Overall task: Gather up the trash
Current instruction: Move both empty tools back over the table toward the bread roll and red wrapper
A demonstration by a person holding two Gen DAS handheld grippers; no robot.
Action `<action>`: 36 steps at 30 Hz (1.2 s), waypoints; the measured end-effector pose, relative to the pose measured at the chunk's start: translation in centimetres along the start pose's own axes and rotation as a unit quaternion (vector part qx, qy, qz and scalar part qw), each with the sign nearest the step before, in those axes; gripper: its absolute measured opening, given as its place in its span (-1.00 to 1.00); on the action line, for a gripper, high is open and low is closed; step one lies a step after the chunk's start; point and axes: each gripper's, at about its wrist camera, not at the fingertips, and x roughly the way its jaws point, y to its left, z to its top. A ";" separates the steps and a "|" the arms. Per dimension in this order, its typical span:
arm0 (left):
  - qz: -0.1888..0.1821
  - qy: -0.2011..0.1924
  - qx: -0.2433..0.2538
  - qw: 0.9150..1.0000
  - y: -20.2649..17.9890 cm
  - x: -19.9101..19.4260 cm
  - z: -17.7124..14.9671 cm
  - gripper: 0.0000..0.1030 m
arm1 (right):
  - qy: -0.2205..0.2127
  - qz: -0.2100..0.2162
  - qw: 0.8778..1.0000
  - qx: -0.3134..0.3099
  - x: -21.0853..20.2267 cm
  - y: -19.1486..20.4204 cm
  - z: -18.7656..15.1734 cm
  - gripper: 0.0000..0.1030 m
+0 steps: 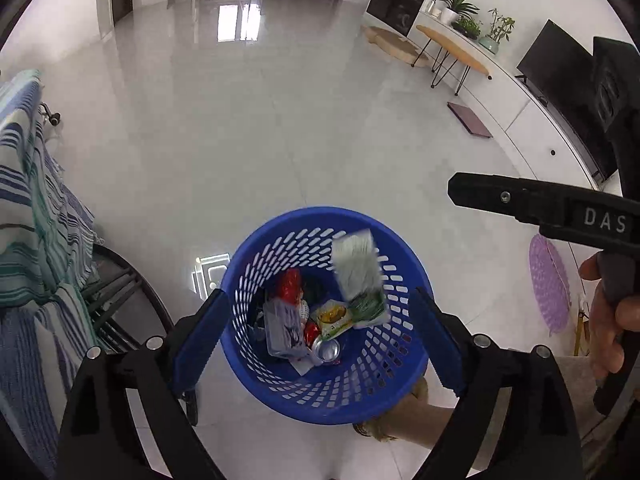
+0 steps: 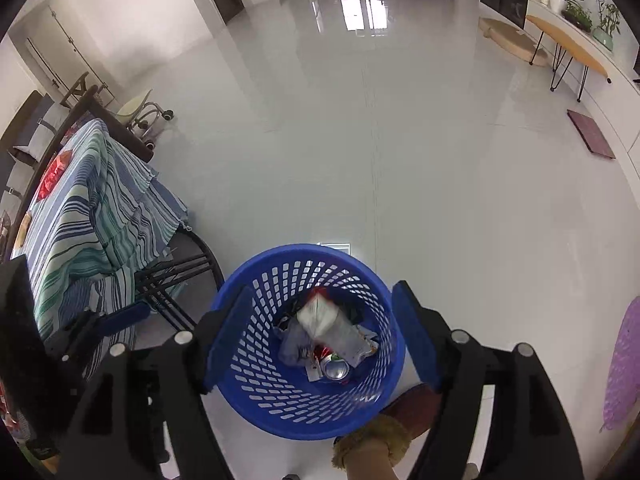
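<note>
Wrapper (image 1: pixel 357 276) upright, long axis vertical, above blue basket (image 1: pixel 404 376); both grippers' fingers spread.

The basket (image 1: pixel 324 316) stands on the floor (image 1: pixel 248 128), wrappers (image 1: pixel 358 280) and a can (image 1: pixel 326 350) inside; the draped surface (image 1: pixel 36 240) lies at nine o'clock.

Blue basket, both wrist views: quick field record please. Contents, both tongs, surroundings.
basket: blue perforated basket upright on the floor
contents: crushed can, snack wrappers, red packaging
falling item: blurred white-green packet at the basket's mouth, touching neither tongs
left tongs: open, nothing between the pads
right tongs: open, nothing between the pads
nearby: striped cloth over a table, purple mat
</note>
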 end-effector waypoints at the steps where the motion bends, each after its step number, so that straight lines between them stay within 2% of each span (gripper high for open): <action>1: 0.005 -0.012 0.005 1.000 -0.1 -1.0 0.2 0.76 | -0.011 0.001 1.000 -0.001 -0.5 0.1 0.1 0.58; 3: 0.012 -0.042 0.015 0.999 -0.4 -3.7 0.2 0.78 | -0.035 0.004 0.999 -0.005 -1.7 0.5 0.2 0.72; 6: 0.016 -0.087 0.026 0.996 -0.5 -8.2 -0.4 0.79 | -0.095 0.023 0.995 -0.025 -4.1 2.1 0.3 0.90; 8: 0.017 -0.120 0.029 0.992 -0.2 -11.2 -1.2 0.79 | -0.137 0.038 0.989 -0.045 -5.7 3.3 0.0 0.91; 10: 0.025 -0.149 0.023 0.988 0.6 -13.9 -2.1 0.90 | -0.166 0.049 0.983 -0.065 -6.8 4.7 -0.2 0.91; 12: 0.030 -0.170 0.014 0.985 1.9 -16.2 -3.1 0.90 | -0.175 0.054 0.980 -0.078 -7.3 6.2 -0.4 0.91; 16: 0.053 -0.172 0.003 0.984 5.4 -19.2 -5.4 0.90 | -0.165 0.029 0.982 -0.091 -7.1 10.2 -1.2 0.91; 21: 0.093 -0.136 -0.035 0.986 11.8 -22.0 -8.7 0.90 | -0.150 0.060 0.977 -0.136 -5.6 18.5 -3.9 0.91; 24: 0.110 -0.115 -0.062 0.985 16.4 -23.4 -10.9 0.90 | -0.123 0.085 0.972 -0.182 -4.6 24.8 -5.4 0.91; 27: 0.148 -0.107 -0.086 0.980 21.2 -25.2 -12.3 0.90 | -0.089 0.112 0.965 -0.221 -3.3 30.9 -6.4 0.91; 31: 0.191 -0.091 -0.116 0.970 27.1 -26.9 -13.5 0.90 | -0.061 0.109 0.954 -0.272 -1.5 37.1 -7.2 0.91; 33: 0.206 -0.086 -0.128 0.966 29.8 -27.5 -13.7 0.90 | -0.052 0.102 0.949 -0.295 -0.6 39.5 -7.5 0.91; 36: 0.210 -0.075 -0.138 0.965 32.8 -27.9 -14.1 0.90 | -0.042 0.095 0.945 -0.311 0.5 41.5 -7.9 0.91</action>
